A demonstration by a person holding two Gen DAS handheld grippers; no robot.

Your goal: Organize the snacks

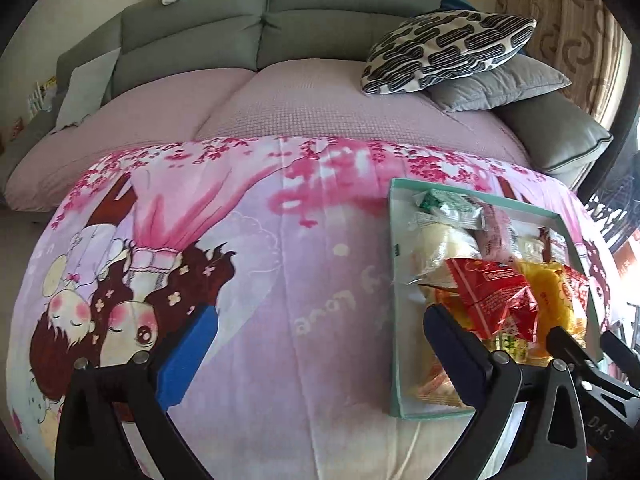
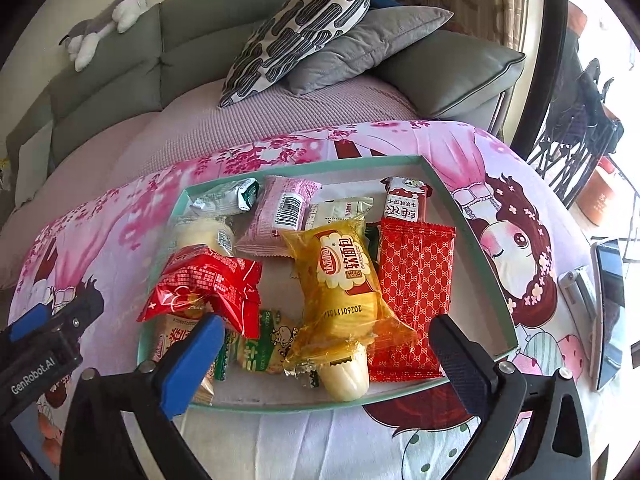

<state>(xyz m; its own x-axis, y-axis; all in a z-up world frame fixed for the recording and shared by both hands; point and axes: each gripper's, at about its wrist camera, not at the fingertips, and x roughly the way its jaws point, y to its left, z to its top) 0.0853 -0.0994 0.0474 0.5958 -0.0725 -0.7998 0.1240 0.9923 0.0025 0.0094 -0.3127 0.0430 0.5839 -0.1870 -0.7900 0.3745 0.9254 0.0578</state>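
Right tool: pitched steeply downward over the near part of the teal tray, jaws spread wide, nothing clamped. Between the two pads lay the yellow bread packet, a pale roll in clear wrap and a green biscuit packet; the left pad stood over the near corner of a crumpled red packet, contact not determinable. A flat red patterned packet lay at the right, just inside the right pad.

Left tool: likewise angled down, jaws fully apart and empty, straddling the tray's left wall, with its right pad above the snacks and its left pad over bare cloth. In the right wrist view it entered from the lower left edge.

Farther in the tray: a pink barcode packet, a silver-green packet, a white packet and a red-and-white bar, all lying flat.

Tray support: a tabletop under a pink cartoon-print cloth. Beyond it stood a grey sofa with a pink cover, a black-and-white patterned cushion atop a grey cushion, and a plush toy on the backrest.
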